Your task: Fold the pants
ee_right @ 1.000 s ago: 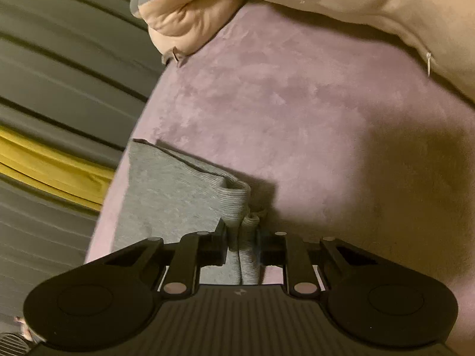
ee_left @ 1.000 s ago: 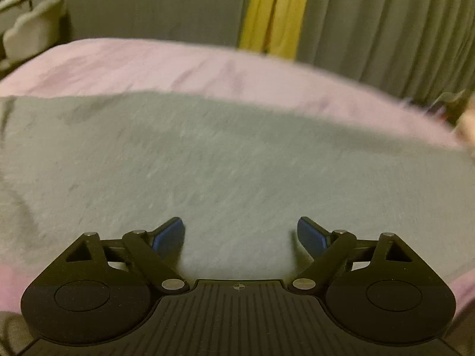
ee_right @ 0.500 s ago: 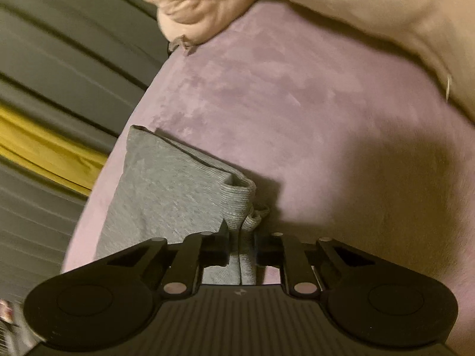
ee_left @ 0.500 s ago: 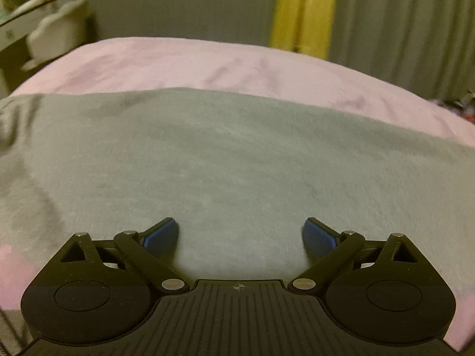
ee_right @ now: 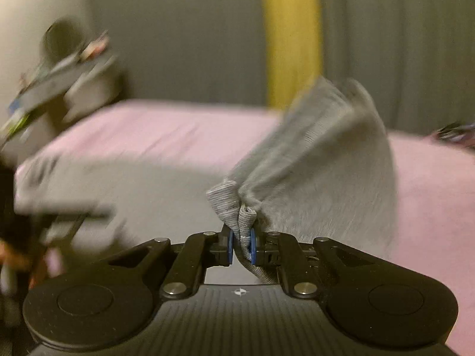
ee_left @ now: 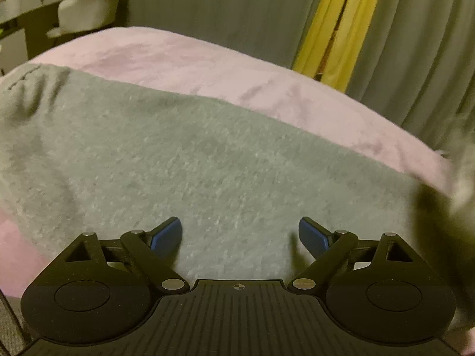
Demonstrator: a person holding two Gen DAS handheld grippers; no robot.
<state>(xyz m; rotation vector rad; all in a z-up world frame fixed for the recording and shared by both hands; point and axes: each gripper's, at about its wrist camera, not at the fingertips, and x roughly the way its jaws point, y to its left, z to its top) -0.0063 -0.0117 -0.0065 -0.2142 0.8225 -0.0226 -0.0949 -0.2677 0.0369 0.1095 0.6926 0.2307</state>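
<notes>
**Cuff end lifted for the fold, not yet laid down**

The right gripper (ee_right: pixel 240 244) is pinched tight on the ribbed cuff end of the grey pants (ee_right: pixel 320 160); the cloth rises from between its blue pads (ee_right: pixel 229 243) and billows up and to the right, off the pink bedspread (ee_right: pixel 154 130). The left gripper (ee_left: pixel 240 235) is spread wide and holds nothing, with flat pants fabric lying just beyond and between its fingertips. Judging by this, the fold is midway: one end is raised, but it has yet to be carried over, set on the flat part and smoothed. Grey curtains (ee_left: pixel 213 6) with a yellow strip hang behind the bed.
</notes>
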